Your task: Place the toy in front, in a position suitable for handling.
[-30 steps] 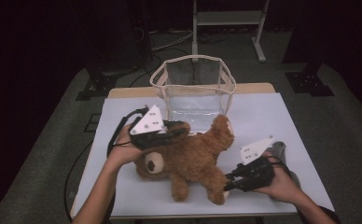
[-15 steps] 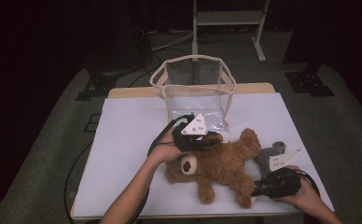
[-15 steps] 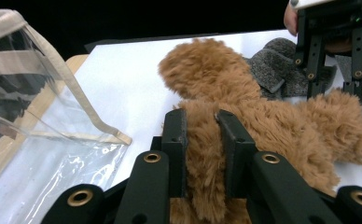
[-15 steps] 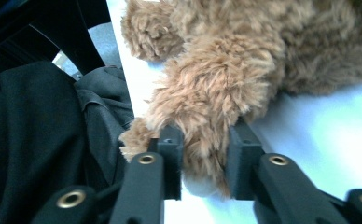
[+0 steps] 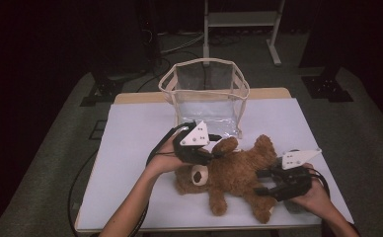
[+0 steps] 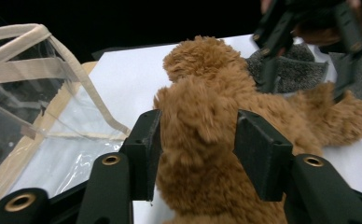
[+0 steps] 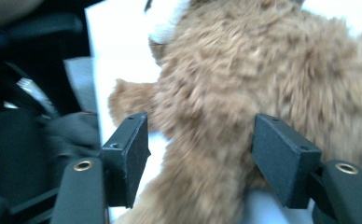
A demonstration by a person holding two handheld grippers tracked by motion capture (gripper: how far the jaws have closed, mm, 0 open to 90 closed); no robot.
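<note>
A brown teddy bear lies on its back on the white table, head toward the person. My left gripper reaches over its head and straddles one raised arm. In the left gripper view the bear has that furry arm between the pads of this gripper; the jaws have just been opening and the fur only brushes them. My right gripper sits at the bear's leg. Its jaws have also just been opening, and in the right gripper view they stand apart around the limb of the bear.
A clear plastic bag with beige trim stands open-topped just behind the bear, and it lies close to my left jaw. A grey textured cloth lies under the right hand. The table's right and front edges are near.
The bear and both grippers have shifted right across the table and settled lower. Both pairs of jaws now stand wider around the bear's limbs.
</note>
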